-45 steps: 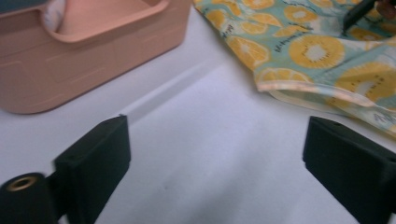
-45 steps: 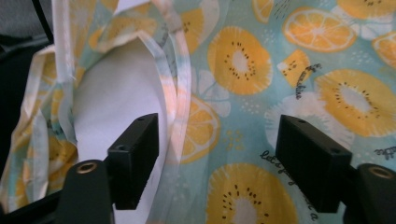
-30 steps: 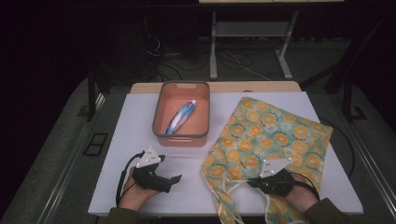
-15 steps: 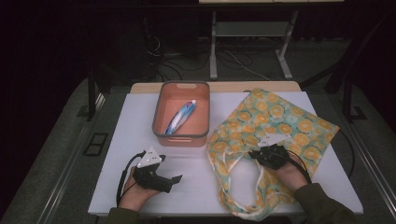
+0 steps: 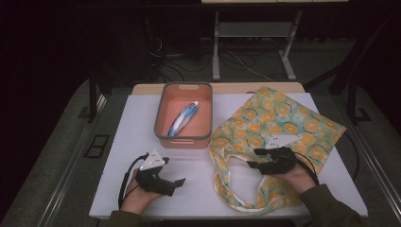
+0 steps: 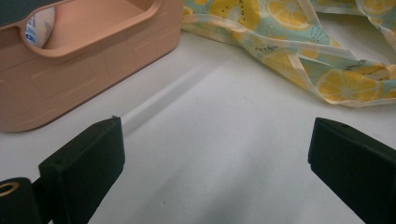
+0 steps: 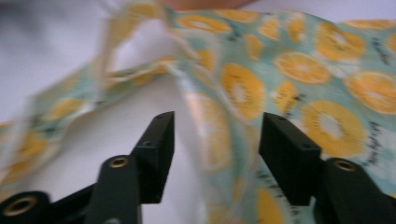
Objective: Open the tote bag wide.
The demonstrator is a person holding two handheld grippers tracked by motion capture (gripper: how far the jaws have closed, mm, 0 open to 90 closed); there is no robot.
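**Bag released, mouth not yet open**

Your left hand-held gripper (image 5: 177,182) rests on the white bench (image 5: 118,189), jaws spread wide and holding nothing. Ahead of it, slightly to its left, stands the salmon-pink plastic bin (image 5: 182,138), with a blue-and-white tube (image 5: 183,118) lying inside it.

To its right lies the task's thing, the teal cloth tote bag printed with orange slices (image 5: 283,118), flat and rumpled, its looped handles (image 5: 222,165) trailing toward you. Your right hand-held gripper (image 5: 253,164) hovers just over the bag's near edge; its jaws have just been opening and now stand about halfway apart, with a fold of fabric beneath them but not pinched.

You appear to be between grasps while arranging the bag. Next, you'd likely need to re-grip one layer at the rim, not both, so the mouth opens toward the bin.
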